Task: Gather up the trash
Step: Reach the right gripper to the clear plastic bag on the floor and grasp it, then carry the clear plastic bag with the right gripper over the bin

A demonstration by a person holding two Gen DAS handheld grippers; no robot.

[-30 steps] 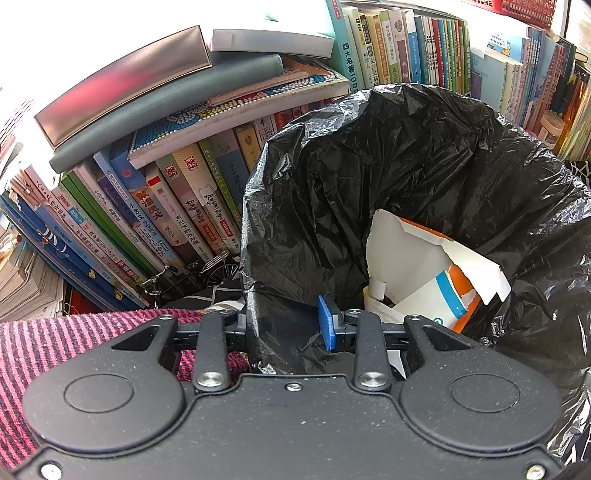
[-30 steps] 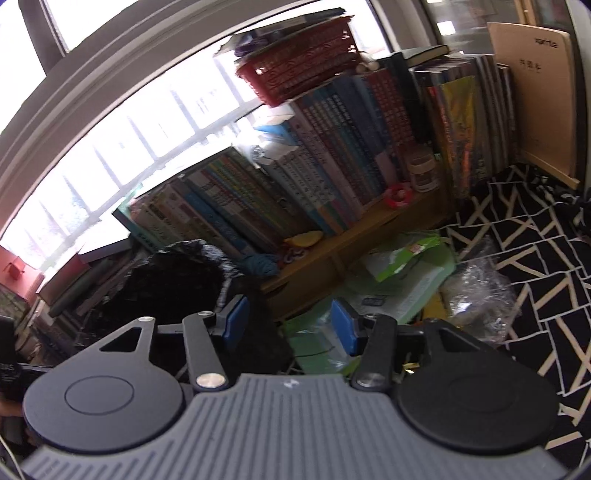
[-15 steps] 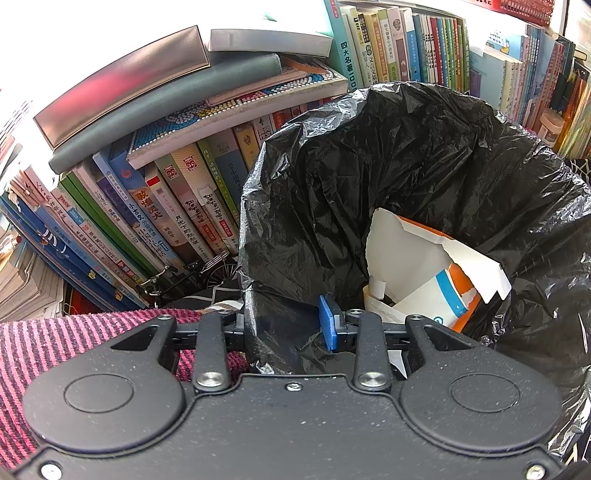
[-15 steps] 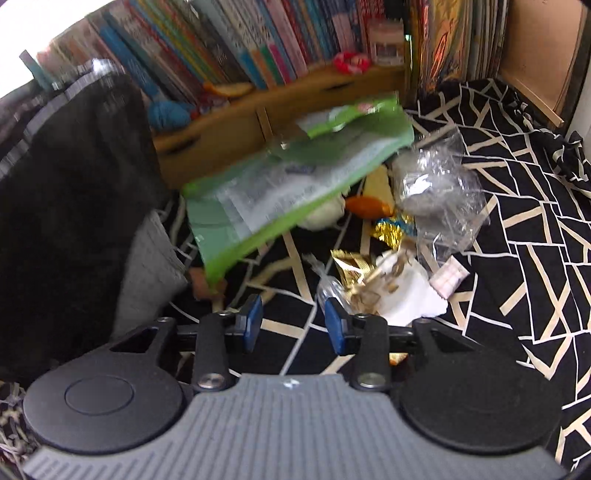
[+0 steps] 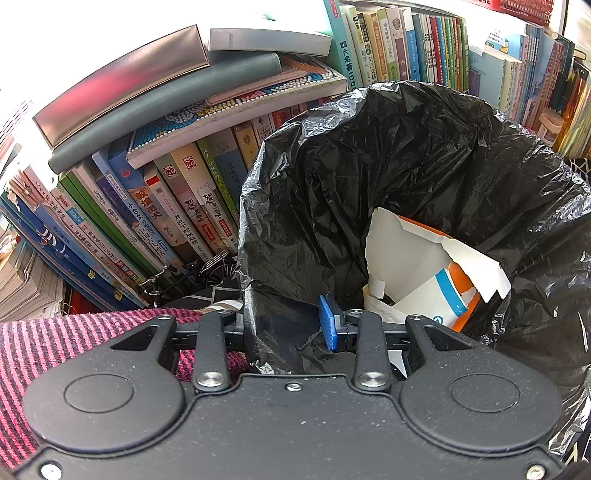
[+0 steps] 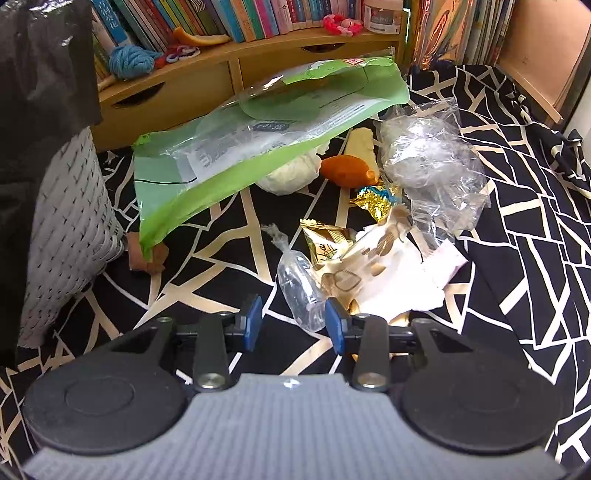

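Bookshelves behind, patterned black cloth (image 6: 535, 258) below: the left gripper (image 5: 286, 325) is clamped on the black bin bag's (image 5: 406, 177) rim, holding it open I guess, while the right gripper (image 6: 293, 325), jaws apart and empty, hovers over a clear wrapper (image 6: 299, 284) among the scattered trash.

We are looking at a low wooden shelf unit with two drawers (image 6: 207, 86) as our landmark. Colourful upright paperback books (image 6: 258, 18) are standing in a row on top of it. A ball of blue yarn (image 6: 131, 61) is lying at its left end, and a white lidded jar (image 6: 382, 14) is sitting near its right end. A black cloth with cream crack-like lines (image 6: 535, 258) is spreading out in front of it. In the left wrist view, a pink-and-black striped woven fabric (image 5: 55, 343) is lying below another row of leaning books (image 5: 155, 221).
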